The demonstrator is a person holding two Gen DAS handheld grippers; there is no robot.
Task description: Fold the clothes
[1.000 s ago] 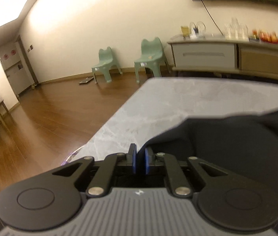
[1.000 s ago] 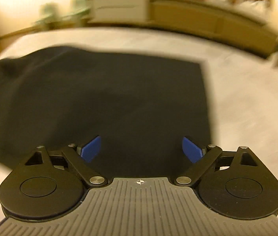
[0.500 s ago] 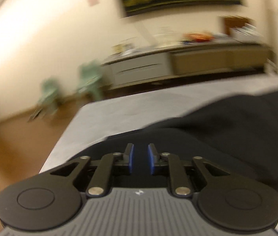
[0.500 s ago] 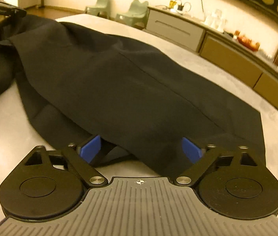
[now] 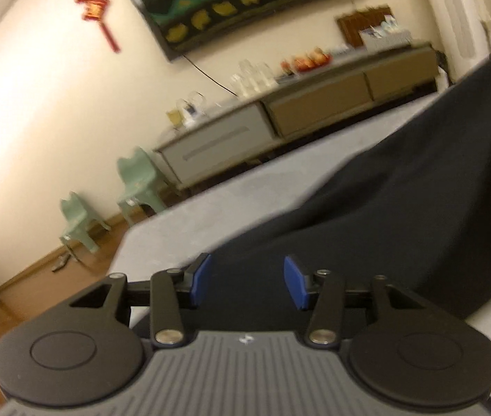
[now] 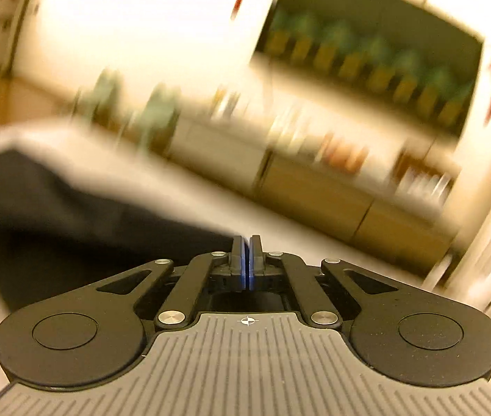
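A black garment (image 5: 401, 201) lies on the grey table (image 5: 231, 204) and rises toward the upper right in the left wrist view. My left gripper (image 5: 247, 279) is open, its blue pads apart over the garment's near edge. In the blurred right wrist view my right gripper (image 6: 246, 260) has its jaws pressed together. The garment (image 6: 72, 222) stretches away to the left from its tips. I cannot see cloth between the pads.
A long sideboard (image 5: 297, 118) with glasses and fruit stands against the far wall under a dark wall hanging (image 5: 245, 3). Two green child chairs (image 5: 106, 201) stand on the wooden floor left of the table. The table's left edge is near my left gripper.
My left gripper has opened and let go of the garment's edge. My right gripper has closed at the garment's edge and swung upward, so its view now shows the wall.
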